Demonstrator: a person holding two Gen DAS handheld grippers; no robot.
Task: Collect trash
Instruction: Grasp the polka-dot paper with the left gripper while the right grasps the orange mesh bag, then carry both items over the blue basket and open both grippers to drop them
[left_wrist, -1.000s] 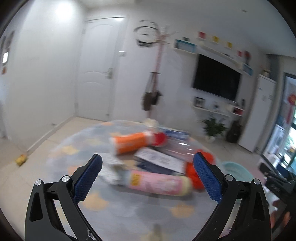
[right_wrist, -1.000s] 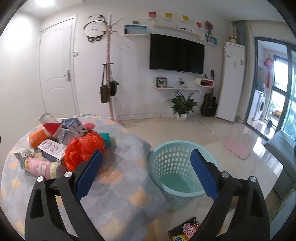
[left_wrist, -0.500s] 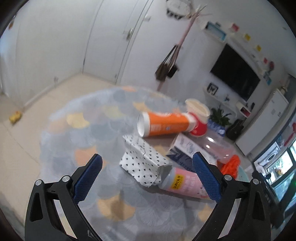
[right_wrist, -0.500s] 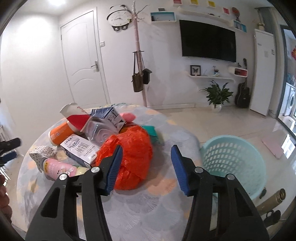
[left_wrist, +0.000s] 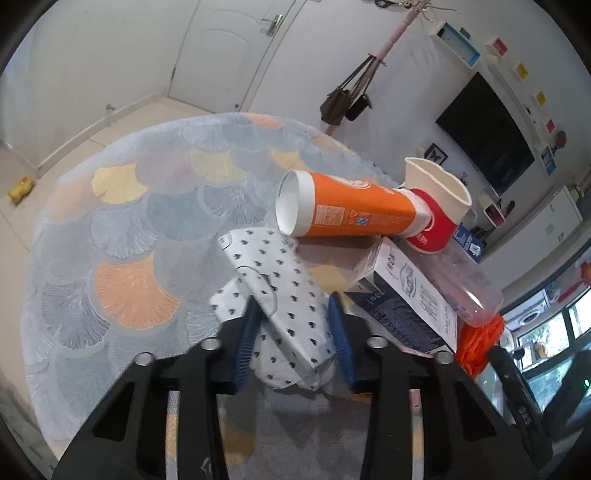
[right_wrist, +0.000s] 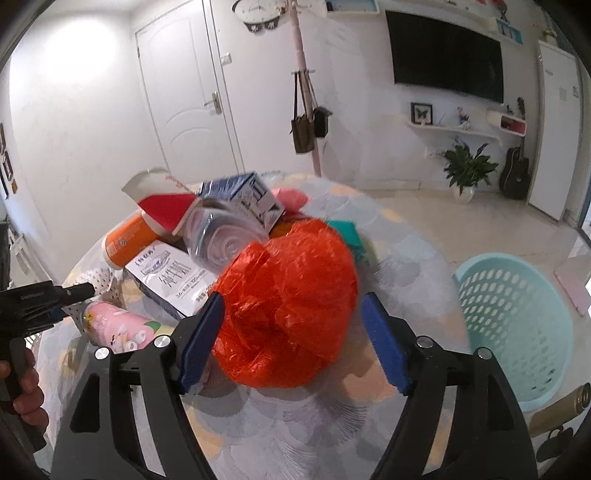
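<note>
- Worktop: round, covered with a scallop-patterned cloth; it carries the pile of trash.
- Laundry basket: pale teal, perforated wall, standing on the floor just beside the worktop's edge.
- Orange plastic bag: crumpled, on the worktop at the pile's basket-facing side. The right gripper has its blue fingers apart on either side of the bag; whether they touch it cannot be told.
- White carton: printed, lying flat in the pile, beside the orange bag.
- Orange tube: lying on its side, resting on the carton, its far end against a red-and-white paper cup.
- Clear plastic bottle: lying on the carton.
- Dotted white wrapper: on the worktop at the pile's near edge, clamped between the fingers of the left gripper.
</note>
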